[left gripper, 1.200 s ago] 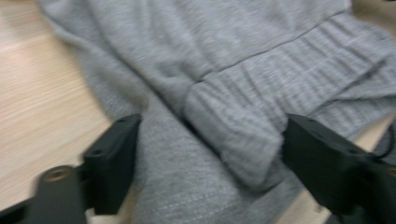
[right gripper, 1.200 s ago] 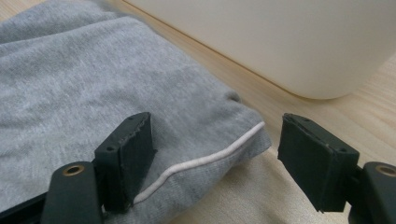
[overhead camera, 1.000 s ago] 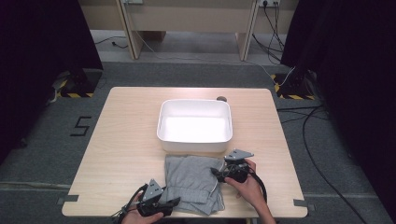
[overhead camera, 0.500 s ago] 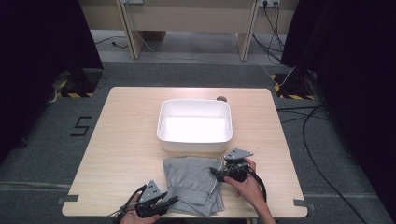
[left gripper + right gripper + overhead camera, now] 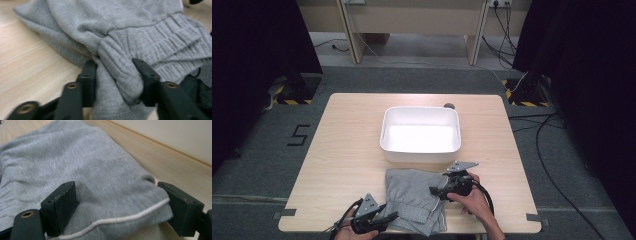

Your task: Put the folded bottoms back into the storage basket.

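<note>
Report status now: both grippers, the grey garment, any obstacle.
Left gripper closed on bunched ribbed cuff, jaws just reopening. Right gripper wide open around the garment edge. White tub just beyond, apart.

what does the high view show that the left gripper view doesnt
High view: the white tub behind the grey garment, the whole table, and the right gripper at the garment's right edge, cloth between its jaws, which have just been opening. Left gripper view: the ribbed cuff up close, a fold of it filling the gap between the left gripper jaws, also just opening. Both: the garment lying on the wooden tabletop.
</note>
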`<state>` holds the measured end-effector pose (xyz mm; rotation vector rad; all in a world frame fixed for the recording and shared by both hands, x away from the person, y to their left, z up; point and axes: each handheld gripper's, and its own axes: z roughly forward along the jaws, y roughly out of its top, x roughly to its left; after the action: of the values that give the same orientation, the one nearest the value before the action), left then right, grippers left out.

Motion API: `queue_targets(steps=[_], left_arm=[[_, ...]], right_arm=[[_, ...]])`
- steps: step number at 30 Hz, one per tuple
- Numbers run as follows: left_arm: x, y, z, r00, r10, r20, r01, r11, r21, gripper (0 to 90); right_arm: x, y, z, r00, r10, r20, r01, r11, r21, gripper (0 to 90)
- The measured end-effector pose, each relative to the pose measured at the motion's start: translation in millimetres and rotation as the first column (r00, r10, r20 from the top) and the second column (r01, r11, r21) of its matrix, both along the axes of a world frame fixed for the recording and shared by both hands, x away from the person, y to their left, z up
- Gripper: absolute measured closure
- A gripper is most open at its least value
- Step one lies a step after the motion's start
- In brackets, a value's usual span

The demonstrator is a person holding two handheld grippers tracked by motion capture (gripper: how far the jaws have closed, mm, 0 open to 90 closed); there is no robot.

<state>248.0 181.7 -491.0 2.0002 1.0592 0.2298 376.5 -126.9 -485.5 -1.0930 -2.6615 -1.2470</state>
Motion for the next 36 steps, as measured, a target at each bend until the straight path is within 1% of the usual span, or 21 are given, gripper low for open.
queue_targets(steps=[2, 3, 5, 7, 9, 10, 11, 13, 15, 16, 17, 19, 21, 24, 25, 26, 28, 32, 34, 35, 36], left_arm=[[-0.6, -0.7, 1.2, 0.9999, 0.014, -0.005, -0.014, 0.9998, 0.017, 45.8], [-1.1, -1.1, 1.7, 0.9998, 0.021, -0.006, -0.021, 0.9994, 0.026, 42.3], [-2.3, -1.5, 1.7, 0.9993, 0.038, -0.005, -0.038, 0.9986, 0.036, 37.7], [-3.4, -1.8, 1.6, 0.9985, 0.054, -0.005, -0.054, 0.9977, 0.042, 33.1], [-3.6, -2.2, 1.3, 0.9988, 0.05, 0.0, -0.05, 0.9977, 0.045, 32.2], [-3.4, -2.1, 0.8, 0.9996, 0.028, 0.009, -0.029, 0.9987, 0.041, 33.5], [-3.3, -2.2, 0.1, 0.9999, 0.009, 0.013, -0.009, 0.9996, 0.026, 38.6], [-2.5, -2.3, -0.7, 0.9998, -0.013, 0.015, 0.012, 0.9999, 0.007, 46.6], [-1.1, -2.0, -1.7, 0.9997, -0.023, 0.009, 0.023, 0.9995, -0.02, 57.5], [-0.9, -2.2, -2.8, 0.9996, -0.026, 0.011, 0.027, 0.9991, -0.034, 61.4], [-1.6, -2.6, -3.3, 0.9993, -0.031, 0.021, 0.032, 0.9988, -0.036, 65.8], [-2.8, -2.7, -2.9, 0.9989, -0.032, 0.033, 0.033, 0.9989, -0.034, 68.2], [-4.7, -4.9, 1.2, 0.9975, -0.037, 0.059, 0.038, 0.9992, -0.013, 70.3], [-6.5, -6.1, 9.2, 0.9949, -0.062, 0.08, 0.064, 0.9976, -0.027, 72.7], [-7.6, -6.7, 12.4, 0.9939, -0.064, 0.09, 0.067, 0.9973, -0.03, 72.9], [-8.4, -7.2, 15.4, 0.993, -0.066, 0.098, 0.069, 0.9971, -0.032, 72.9], [-9.5, -8.0, 20.7, 0.9906, -0.074, 0.115, 0.079, 0.9962, -0.037, 73.1], [-11.4, -6.4, 26.4, 0.9898, -0.077, 0.12, 0.084, 0.9951, -0.053, 73.1], [-11.9, -5.4, 30.4, 0.9896, -0.077, 0.121, 0.087, 0.9932, -0.078, 73.1], [-12.5, -5.0, 32.9, 0.9892, -0.082, 0.122, 0.092, 0.9922, -0.083, 73.1], [-13.1, -5.1, 35.2, 0.9882, -0.084, 0.128, 0.096, 0.9915, -0.089, 73.1]], right_arm=[[-0.4, 2.2, -0.5, 0.9998, 0.009, 0.019, -0.009, 0.9999, -0.009, 21.6], [-0.9, 2.5, -0.1, 0.9998, 0.013, 0.018, -0.012, 0.9999, -0.01, 24.7], [-1.1, 2.2, -0.2, 0.9997, 0.017, 0.016, -0.017, 0.9999, -0.003, 28.3], [-1.8, 2.5, -0.1, 0.9995, 0.022, 0.022, -0.022, 0.9998, -0.005, 36.1], [-3.2, 4.2, -0.4, 0.9992, 0.026, 0.031, -0.026, 0.9997, -0.006, 41.1], [-4.0, 5.1, -0.3, 0.999, 0.029, 0.034, -0.029, 0.9996, -0.005, 44.1], [-4.5, 5.8, -0.4, 0.9988, 0.03, 0.038, -0.03, 0.9995, -0.002, 46.9], [-5.5, 6.0, -0.4, 0.9987, 0.027, 0.043, -0.027, 0.9996, 0.004, 51.1], [-6.1, 5.5, -1.2, 0.9986, 0.02, 0.049, -0.021, 0.9995, 0.023, 54.2], [-6.2, 5.4, -1.3, 0.9982, 0.021, 0.055, -0.023, 0.9994, 0.028, 55.6], [-6.8, 5.2, 0.0, 0.9975, 0.025, 0.066, -0.027, 0.9992, 0.031, 58.3], [-7.7, 4.1, 2.7, 0.9966, 0.024, 0.078, -0.027, 0.9989, 0.037, 62.1], [-8.5, 2.2, 6.0, 0.9948, 0.025, 0.099, -0.03, 0.998, 0.055, 65.5], [-9.7, 0.0, 11.6, 0.992, 0.033, 0.122, -0.04, 0.9974, 0.059, 67.2], [-9.7, -0.7, 13.6, 0.9901, 0.03, 0.137, -0.04, 0.9966, 0.072, 67.8], [-10.1, -1.6, 15.7, 0.9894, 0.03, 0.142, -0.043, 0.9951, 0.089, 68.1], [-12.6, -1.9, 19.9, 0.9879, 0.032, 0.152, -0.047, 0.9947, 0.092, 68.4], [-15.4, -2.6, 29.5, 0.9823, 0.038, 0.183, -0.057, 0.9934, 0.1, 69.0], [-17.9, -3.5, 35.6, 0.9794, 0.038, 0.198, -0.061, 0.9914, 0.115, 69.2], [-19.6, -4.0, 39.1, 0.9783, 0.035, 0.204, -0.062, 0.9902, 0.125, 69.2], [-20.9, -4.8, 42.7, 0.9758, 0.037, 0.215, -0.065, 0.99, 0.125, 69.2]])
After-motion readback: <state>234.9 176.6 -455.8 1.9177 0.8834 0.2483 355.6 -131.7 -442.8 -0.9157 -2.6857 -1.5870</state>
